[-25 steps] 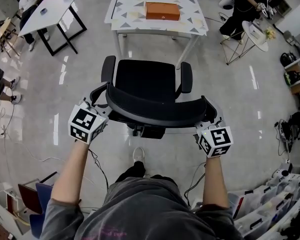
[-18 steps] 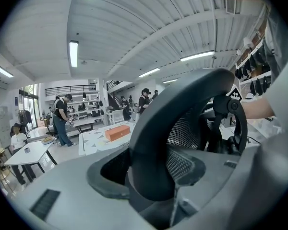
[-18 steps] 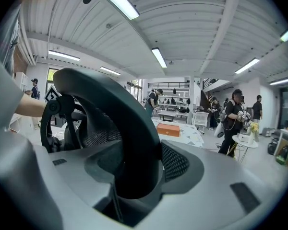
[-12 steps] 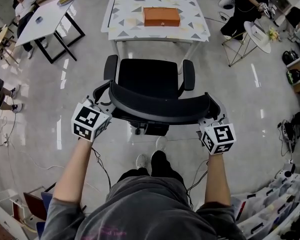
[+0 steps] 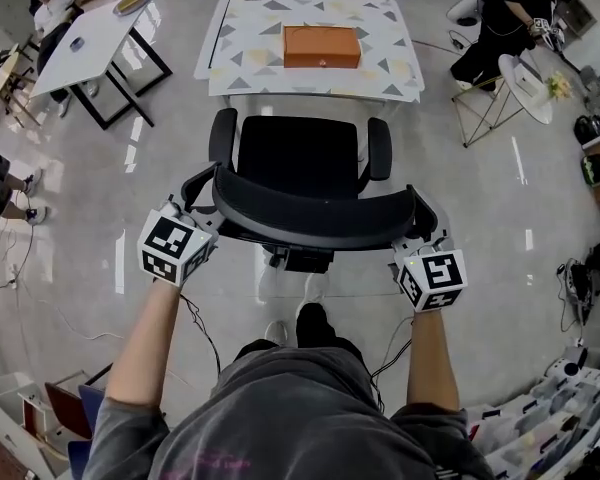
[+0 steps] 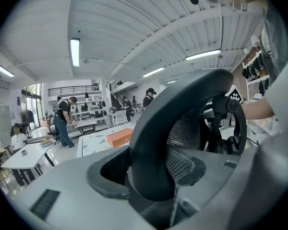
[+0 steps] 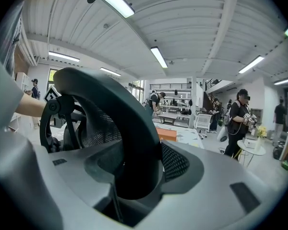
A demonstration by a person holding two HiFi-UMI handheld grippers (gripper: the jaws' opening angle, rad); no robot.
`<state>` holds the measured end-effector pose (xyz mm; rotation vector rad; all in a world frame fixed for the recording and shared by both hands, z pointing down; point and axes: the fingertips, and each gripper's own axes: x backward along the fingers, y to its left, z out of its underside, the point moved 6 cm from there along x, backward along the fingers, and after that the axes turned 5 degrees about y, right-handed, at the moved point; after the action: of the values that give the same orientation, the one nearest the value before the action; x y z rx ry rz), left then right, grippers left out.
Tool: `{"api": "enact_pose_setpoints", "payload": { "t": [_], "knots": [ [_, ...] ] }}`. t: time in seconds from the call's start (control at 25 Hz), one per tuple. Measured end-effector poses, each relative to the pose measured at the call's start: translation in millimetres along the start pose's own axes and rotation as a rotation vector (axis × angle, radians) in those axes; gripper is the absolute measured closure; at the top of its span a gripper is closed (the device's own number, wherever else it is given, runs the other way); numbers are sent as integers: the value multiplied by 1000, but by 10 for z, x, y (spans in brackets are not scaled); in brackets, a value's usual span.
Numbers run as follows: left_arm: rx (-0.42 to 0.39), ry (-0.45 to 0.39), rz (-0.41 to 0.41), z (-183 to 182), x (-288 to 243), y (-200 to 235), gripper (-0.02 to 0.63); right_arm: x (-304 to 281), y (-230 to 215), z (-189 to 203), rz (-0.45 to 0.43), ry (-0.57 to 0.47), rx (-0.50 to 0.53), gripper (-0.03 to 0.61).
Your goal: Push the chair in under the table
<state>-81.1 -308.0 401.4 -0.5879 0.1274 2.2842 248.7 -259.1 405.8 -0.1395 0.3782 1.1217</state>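
Note:
In the head view a black office chair faces a white table with a triangle pattern; the seat's front edge is close to the table's near edge. An orange box lies on the table. My left gripper grips the left end of the curved backrest, and my right gripper grips its right end. The left gripper view shows the backrest rim filling the gap between the jaws. In the right gripper view the rim likewise sits between that gripper's jaws.
A white table with black legs stands at the upper left. At the upper right a seated person is beside a small round table. Bins and clutter line the lower right. Cables lie on the shiny floor.
Both grippers and the chair have moved forward towards the patterned table. The gap between seat and table has shrunk. The grips look unchanged.

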Motion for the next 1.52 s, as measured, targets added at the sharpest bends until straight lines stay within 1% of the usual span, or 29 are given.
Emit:
{"api": "enact_pose_setpoints", "payload": {
  "t": [0.2, 0.4, 0.72, 1.12, 1.32, 1.52],
  "knots": [
    [14, 10, -17, -150, -313, 106, 385, -253, -323, -68, -27, 0, 9, 348],
    [38, 0, -48, -234, -543, 216, 387, -544, -585, -142, -64, 0, 20, 348],
    [48, -18, -83, -374, -836, 402, 387, -872, -881, -257, -98, 10, 34, 348],
    [39, -19, -98, -521, -1189, 766, 385, -1337, -1122, -402, -87, 0, 42, 348],
    [33, -14, -87, -574, -1387, 1009, 385, -1571, -1198, -474, -73, 9, 34, 348],
    [28, -3, -62, -609, -1445, 1152, 385, -1670, -1184, -534, -56, 24, 27, 348]
  ]
}}
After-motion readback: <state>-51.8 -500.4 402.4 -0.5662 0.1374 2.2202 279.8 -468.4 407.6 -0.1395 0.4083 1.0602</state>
